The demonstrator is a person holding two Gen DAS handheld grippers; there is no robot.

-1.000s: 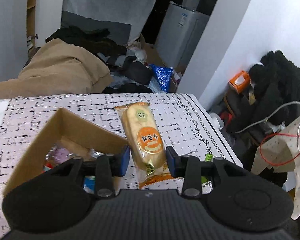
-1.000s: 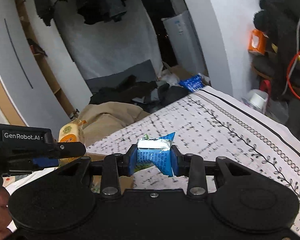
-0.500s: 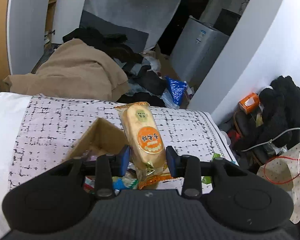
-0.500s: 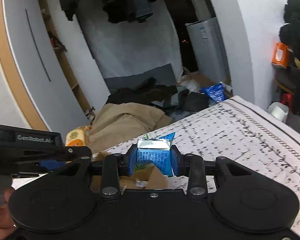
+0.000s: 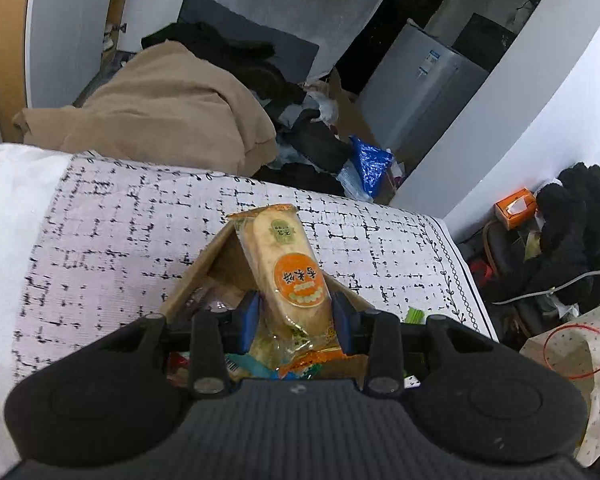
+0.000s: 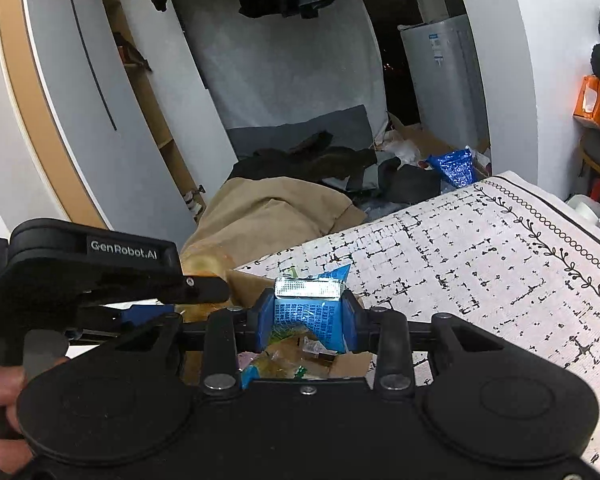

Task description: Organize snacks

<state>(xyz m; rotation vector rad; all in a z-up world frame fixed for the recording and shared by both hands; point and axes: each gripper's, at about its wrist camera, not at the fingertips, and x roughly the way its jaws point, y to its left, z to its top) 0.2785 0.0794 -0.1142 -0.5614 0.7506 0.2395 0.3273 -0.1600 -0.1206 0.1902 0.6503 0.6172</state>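
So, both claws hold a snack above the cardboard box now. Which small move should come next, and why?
Probably open the left claw and let the rice cracker pack fall. It hangs over the open cardboard box, where other snacks already lie. The right claw, shut on the blue packet, is also over the box and could release afterwards.

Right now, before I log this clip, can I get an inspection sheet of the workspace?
Surface: white cloth with black grid print covering the table.
Job's things: open brown cardboard box with wrapped snacks inside; long orange-labelled rice cracker pack; blue foil snack packet.
Clutter: small green item beside the box.
Grippers: left tongs shut on the cracker pack; right tongs shut on the blue packet, both over the box.
Cables: red wire off-table.
Surroundings: tan blanket, grey fridge, orange tissue box.
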